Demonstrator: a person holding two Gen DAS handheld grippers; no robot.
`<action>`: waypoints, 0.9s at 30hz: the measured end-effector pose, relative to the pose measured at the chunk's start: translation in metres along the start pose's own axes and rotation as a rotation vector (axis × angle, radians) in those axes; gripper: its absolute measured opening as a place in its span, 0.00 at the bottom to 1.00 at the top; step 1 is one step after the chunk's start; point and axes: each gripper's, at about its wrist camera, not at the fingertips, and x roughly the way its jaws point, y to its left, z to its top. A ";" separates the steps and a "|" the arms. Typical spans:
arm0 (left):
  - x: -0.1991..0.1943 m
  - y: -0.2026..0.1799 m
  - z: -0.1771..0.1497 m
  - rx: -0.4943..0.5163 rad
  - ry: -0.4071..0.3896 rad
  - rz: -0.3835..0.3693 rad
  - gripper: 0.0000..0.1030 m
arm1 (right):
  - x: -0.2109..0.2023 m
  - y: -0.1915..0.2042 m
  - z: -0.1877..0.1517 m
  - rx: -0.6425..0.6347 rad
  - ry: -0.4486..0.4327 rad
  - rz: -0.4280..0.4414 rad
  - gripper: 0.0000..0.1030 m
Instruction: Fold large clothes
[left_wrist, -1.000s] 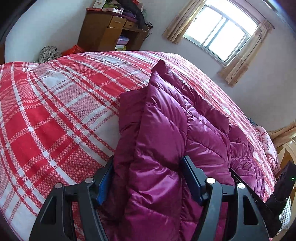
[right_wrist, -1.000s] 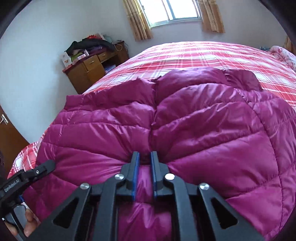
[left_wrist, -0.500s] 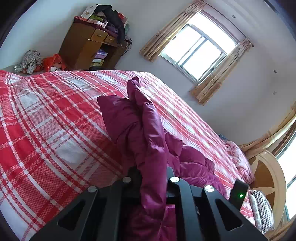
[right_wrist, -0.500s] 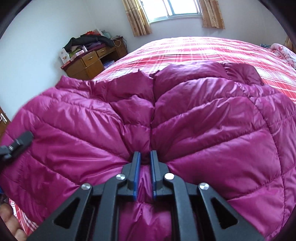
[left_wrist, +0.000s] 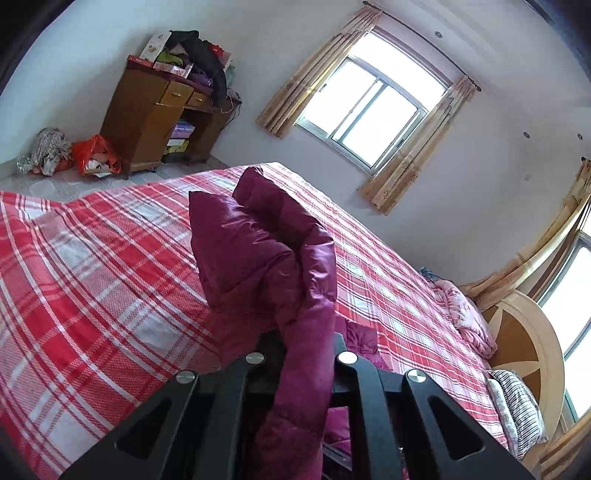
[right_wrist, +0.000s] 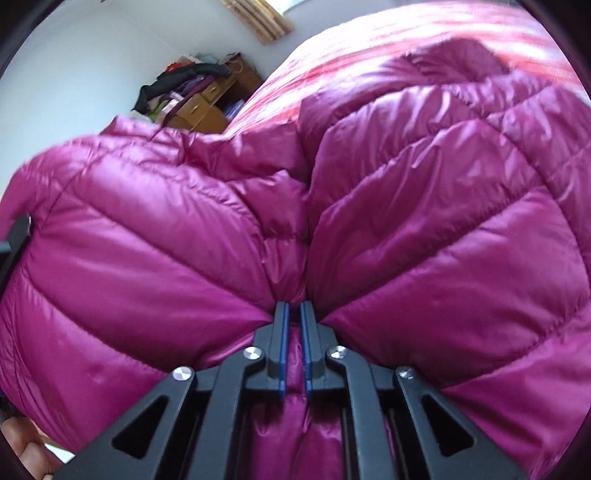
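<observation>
A large magenta quilted down jacket (right_wrist: 424, 221) fills the right wrist view and rises in a bunched fold in the left wrist view (left_wrist: 258, 251). My left gripper (left_wrist: 301, 347) is shut on a thick edge of the jacket and holds it up above the red plaid bed (left_wrist: 92, 288). My right gripper (right_wrist: 292, 314) is shut on a pinch of the jacket's fabric, with the padding bulging out on both sides. The left gripper's fingertips are hidden by the fabric.
A wooden desk (left_wrist: 155, 114) piled with clothes stands against the far wall, with bags (left_wrist: 92, 155) on the floor beside it. A window (left_wrist: 365, 114) with curtains is behind the bed. A wooden headboard (left_wrist: 524, 354) and pillows are at the right.
My left gripper has shut on the jacket edge and lifted it well above the bed. My right gripper has stayed shut and raised its part of the jacket too.
</observation>
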 end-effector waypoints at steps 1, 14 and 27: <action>-0.005 -0.002 0.003 0.019 -0.005 0.011 0.08 | 0.005 0.006 -0.005 0.019 0.027 0.051 0.10; 0.026 -0.080 -0.036 0.392 0.065 0.131 0.08 | -0.070 -0.027 0.009 0.017 -0.034 0.221 0.13; 0.088 -0.122 -0.132 0.619 0.231 0.152 0.08 | -0.187 -0.135 0.012 0.077 -0.262 -0.031 0.13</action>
